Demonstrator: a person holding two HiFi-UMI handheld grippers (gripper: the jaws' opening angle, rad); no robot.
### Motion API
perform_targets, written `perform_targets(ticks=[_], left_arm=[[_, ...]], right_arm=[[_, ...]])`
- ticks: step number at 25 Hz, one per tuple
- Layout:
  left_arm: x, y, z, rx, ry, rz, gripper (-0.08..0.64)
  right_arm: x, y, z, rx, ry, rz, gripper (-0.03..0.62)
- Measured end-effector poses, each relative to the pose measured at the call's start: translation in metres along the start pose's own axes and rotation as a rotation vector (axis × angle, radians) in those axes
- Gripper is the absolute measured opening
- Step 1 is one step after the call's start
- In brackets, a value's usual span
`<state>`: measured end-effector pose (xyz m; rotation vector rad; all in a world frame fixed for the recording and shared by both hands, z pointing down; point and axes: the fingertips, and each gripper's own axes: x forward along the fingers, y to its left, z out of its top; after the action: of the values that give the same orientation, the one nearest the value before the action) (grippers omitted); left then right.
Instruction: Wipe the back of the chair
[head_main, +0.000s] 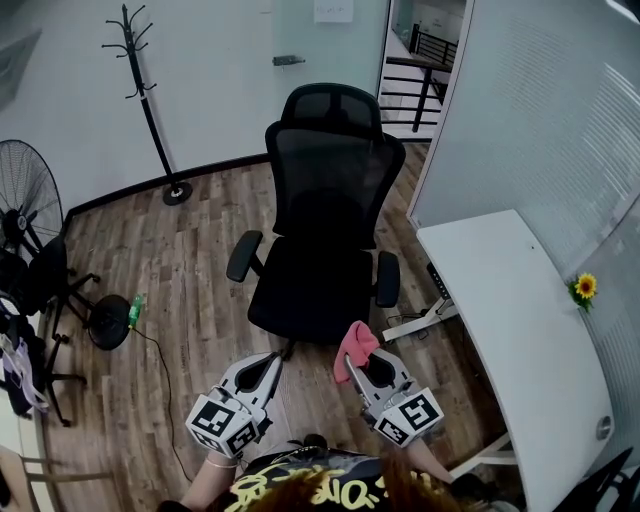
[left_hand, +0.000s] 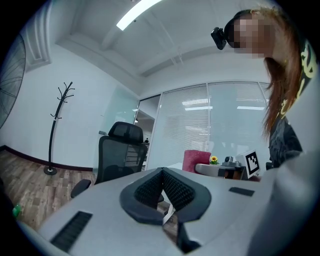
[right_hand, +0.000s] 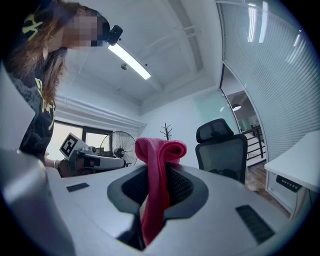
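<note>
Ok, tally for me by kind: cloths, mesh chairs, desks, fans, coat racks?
cloth: 1
mesh chair: 1
desk: 1
fan: 1
coat rack: 1
Total: 5

I'm counting one chair (head_main: 325, 230), one cloth (head_main: 354, 347) and two grippers, the left gripper (head_main: 270, 362) and the right gripper (head_main: 362, 362). Around them I'm seeing one coat rack (head_main: 150, 110), one fan (head_main: 25, 195), one desk (head_main: 520, 340), one flower (head_main: 585, 288) and one bottle (head_main: 135, 310).
</note>
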<state>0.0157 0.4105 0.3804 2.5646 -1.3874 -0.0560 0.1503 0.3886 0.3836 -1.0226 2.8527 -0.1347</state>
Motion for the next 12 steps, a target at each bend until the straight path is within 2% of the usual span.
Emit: perform_targets(ticks=[6,12], left_arm=[[0.012,0.002,0.007,0.009,-0.015,-0.006,-0.009],[0.013,0.011,0.004,-0.009,-0.025,0.023,-0.009]], right_arm=[[0.001,-0.007,0.008,-0.022,-0.009,0.007,0.069],[0.008,-0.015,-0.011,0.005,0.035,0.019,0.069]])
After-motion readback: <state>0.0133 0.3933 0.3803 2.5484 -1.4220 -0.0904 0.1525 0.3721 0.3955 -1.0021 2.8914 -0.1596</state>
